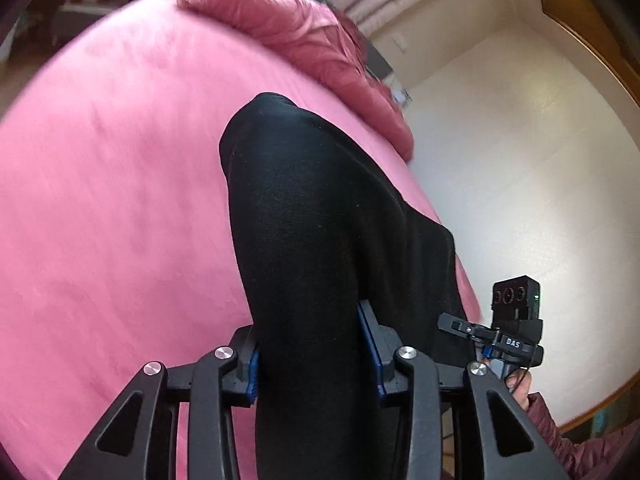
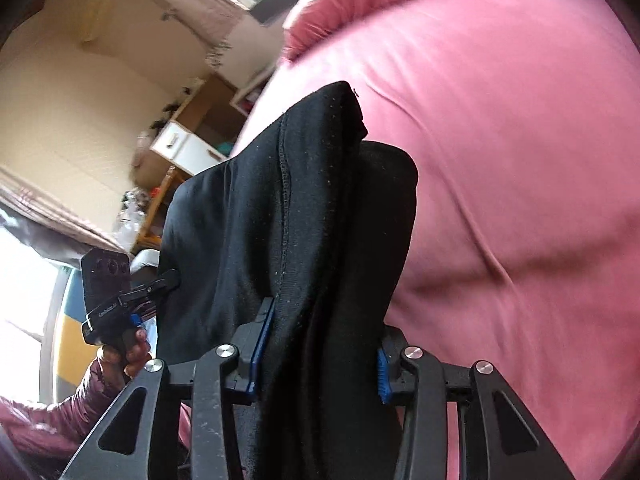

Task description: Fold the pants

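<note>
The black pants [image 1: 320, 220] hang in the air above a pink bed. My left gripper [image 1: 312, 352] is shut on a thick bunch of the pants fabric, which fills the gap between its blue-padded fingers. My right gripper [image 2: 320, 356] is shut on another part of the pants [image 2: 288, 208], where a stitched seam shows. The right gripper also shows in the left wrist view [image 1: 504, 336] at the lower right. The left gripper shows in the right wrist view [image 2: 120, 304] at the lower left. The fabric hides both sets of fingertips.
The pink bed sheet [image 1: 120, 200] spreads below, with a rumpled pink duvet [image 1: 288, 36] at its far end. It also shows in the right wrist view [image 2: 520, 160]. A white wall [image 1: 520, 160] and a wooden cabinet with white drawers [image 2: 188, 140] stand beyond the bed.
</note>
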`<state>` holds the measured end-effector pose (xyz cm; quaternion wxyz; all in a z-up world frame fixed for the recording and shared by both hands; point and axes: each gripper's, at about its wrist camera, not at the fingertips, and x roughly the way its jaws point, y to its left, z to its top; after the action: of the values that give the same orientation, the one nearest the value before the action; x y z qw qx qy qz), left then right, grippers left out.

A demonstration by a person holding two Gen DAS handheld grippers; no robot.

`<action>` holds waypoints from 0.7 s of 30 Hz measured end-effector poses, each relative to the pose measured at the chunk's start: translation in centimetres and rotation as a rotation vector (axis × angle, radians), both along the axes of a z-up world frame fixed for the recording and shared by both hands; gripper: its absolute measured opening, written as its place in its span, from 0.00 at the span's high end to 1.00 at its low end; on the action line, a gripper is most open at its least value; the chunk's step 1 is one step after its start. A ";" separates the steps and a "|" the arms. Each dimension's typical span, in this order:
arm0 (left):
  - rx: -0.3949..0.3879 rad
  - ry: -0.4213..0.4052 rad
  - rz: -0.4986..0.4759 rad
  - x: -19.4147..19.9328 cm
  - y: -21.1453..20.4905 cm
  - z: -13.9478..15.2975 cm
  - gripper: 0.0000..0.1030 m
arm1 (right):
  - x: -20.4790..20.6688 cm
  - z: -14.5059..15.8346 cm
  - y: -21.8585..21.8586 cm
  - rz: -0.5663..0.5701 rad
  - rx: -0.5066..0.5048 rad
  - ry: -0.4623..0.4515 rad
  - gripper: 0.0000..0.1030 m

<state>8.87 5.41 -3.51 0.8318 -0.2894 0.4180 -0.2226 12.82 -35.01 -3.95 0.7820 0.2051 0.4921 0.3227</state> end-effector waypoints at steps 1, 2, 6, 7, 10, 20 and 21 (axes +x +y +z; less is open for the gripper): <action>0.020 -0.009 0.022 1.0 0.9 0.4 0.61 | 1.6 0.3 1.3 0.009 0.003 -0.010 0.59; 0.032 -0.012 0.039 1.7 1.6 0.6 0.61 | 2.7 0.4 2.2 0.017 0.005 -0.015 0.59; 0.078 0.016 0.109 5.4 4.6 -0.1 0.59 | 7.8 -0.4 6.5 0.046 0.002 -0.012 0.59; 0.096 0.029 0.117 6.1 5.0 -0.4 0.58 | 9.1 -1.2 7.4 0.050 -0.009 -0.003 0.59; 0.162 0.136 0.142 8.0 5.5 -3.2 0.51 | 11.7 -3.6 9.4 0.055 -0.059 0.046 0.58; 0.358 0.119 0.288 5.5 2.9 -2.2 0.34 | 10.9 -4.4 9.8 -0.017 -0.167 0.036 0.37; 0.384 0.114 0.311 5.1 2.6 -1.6 0.34 | 10.5 -3.9 9.8 -0.031 -0.185 0.017 0.37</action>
<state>13.97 7.98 -5.10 0.8709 -0.1988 0.4493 0.0080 23.32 -25.23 -7.82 0.7985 0.1424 0.5230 0.2620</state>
